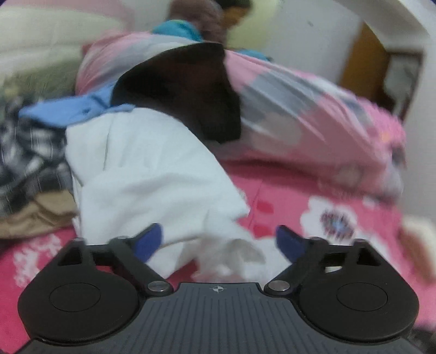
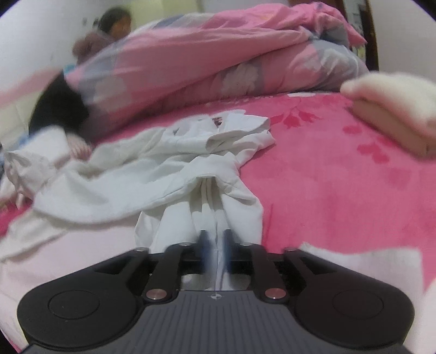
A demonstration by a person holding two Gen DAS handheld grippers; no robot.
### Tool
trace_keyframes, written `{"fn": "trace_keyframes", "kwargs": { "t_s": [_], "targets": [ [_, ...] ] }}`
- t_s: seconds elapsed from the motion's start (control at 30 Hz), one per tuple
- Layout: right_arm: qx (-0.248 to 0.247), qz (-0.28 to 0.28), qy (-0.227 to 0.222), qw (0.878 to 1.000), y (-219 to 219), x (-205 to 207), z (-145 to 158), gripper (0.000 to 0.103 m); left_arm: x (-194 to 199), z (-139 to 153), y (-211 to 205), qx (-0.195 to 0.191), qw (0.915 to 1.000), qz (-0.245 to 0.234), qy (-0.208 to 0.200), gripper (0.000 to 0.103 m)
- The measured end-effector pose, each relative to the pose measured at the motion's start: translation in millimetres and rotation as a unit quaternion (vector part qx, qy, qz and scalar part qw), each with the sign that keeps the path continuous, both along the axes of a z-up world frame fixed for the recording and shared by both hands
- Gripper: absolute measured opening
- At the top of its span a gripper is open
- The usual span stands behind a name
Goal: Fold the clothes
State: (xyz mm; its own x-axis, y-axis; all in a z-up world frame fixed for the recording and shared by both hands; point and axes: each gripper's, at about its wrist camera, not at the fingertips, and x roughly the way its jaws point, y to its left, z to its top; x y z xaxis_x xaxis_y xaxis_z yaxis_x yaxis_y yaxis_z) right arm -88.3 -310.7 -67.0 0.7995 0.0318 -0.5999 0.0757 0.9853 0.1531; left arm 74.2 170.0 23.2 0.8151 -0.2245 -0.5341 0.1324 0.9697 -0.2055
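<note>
A white garment [image 2: 174,160] lies crumpled on the pink flowered bedspread [image 2: 327,168]. My right gripper [image 2: 216,242] is shut on a bunched edge of the white garment, which fans out ahead of the blue pads. In the left wrist view the same white garment [image 1: 152,174] stretches away from my left gripper [image 1: 220,241], which is open with its blue fingertips [image 1: 150,239] on either side of a fold of the cloth. A black garment [image 1: 190,92] lies beyond the white one.
A pink and grey duvet [image 2: 218,54] is heaped across the back of the bed. A pile of clothes, blue [image 1: 68,109], checked [image 1: 30,160] and tan, lies left. A folded cream item [image 2: 395,109] sits right. A person [image 2: 114,24] is in the background.
</note>
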Motion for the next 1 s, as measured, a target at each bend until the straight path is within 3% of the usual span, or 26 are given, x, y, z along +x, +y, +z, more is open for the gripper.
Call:
{"fn": "trace_keyframes", "kwargs": {
  "t_s": [0.03, 0.13, 0.23, 0.4, 0.53, 0.73, 0.8, 0.87, 0.9, 1.0],
  "targets": [
    [-0.018, 0.001, 0.008, 1.000, 5.6, 0.6, 5.5, 0.041, -4.6, -2.3, -4.2, 0.022, 0.9997, -0.010, -0.003, 0.099],
    [-0.071, 0.010, 0.008, 0.997, 25.1, -2.3, 25.7, 0.042, -14.7, -14.2, -10.9, 0.082, 0.9965, -0.014, -0.006, 0.099],
    [-0.092, 0.041, -0.014, 0.995, 49.0, -4.6, 48.7, 0.042, -22.9, -26.7, -12.9, 0.115, 0.9932, -0.013, -0.009, 0.099],
    [-0.081, 0.125, -0.043, 0.988, 103.2, 14.1, 68.5, 0.043, -32.1, -34.9, -9.5, 0.072, 0.9971, -0.020, -0.016, 0.099],
    [-0.090, 0.201, -0.042, 0.975, 166.0, 49.6, 60.1, 0.043, -30.7, -43.2, -19.0, 0.045, 0.9987, -0.022, -0.012, 0.099],
    [-0.094, 0.236, 0.003, 0.967, 225.9, 113.1, 33.2, 0.042, -24.3, -60.8, -39.0, 0.061, 0.9979, -0.020, -0.003, 0.099],
    [-0.096, 0.234, 0.025, 0.967, 236.0, 131.7, 23.3, 0.038, -21.8, -65.7, -43.9, 0.066, 0.9976, -0.020, 0.002, 0.099],
    [-0.095, 0.232, 0.035, 0.967, 235.0, 136.6, 18.7, 0.011, -19.2, -69.5, -46.6, 0.065, 0.9976, -0.022, 0.008, 0.099],
    [-0.093, 0.231, 0.038, 0.968, 233.9, 138.6, 17.0, 0.002, -18.0, -71.2, -47.3, 0.066, 0.9976, -0.022, 0.010, 0.099],
    [-0.072, 0.220, 0.012, 0.973, 218.9, 131.0, 29.1, 0.000, -13.9, -76.0, -49.2, 0.067, 0.9974, -0.020, 0.017, 0.099]
  ]
}}
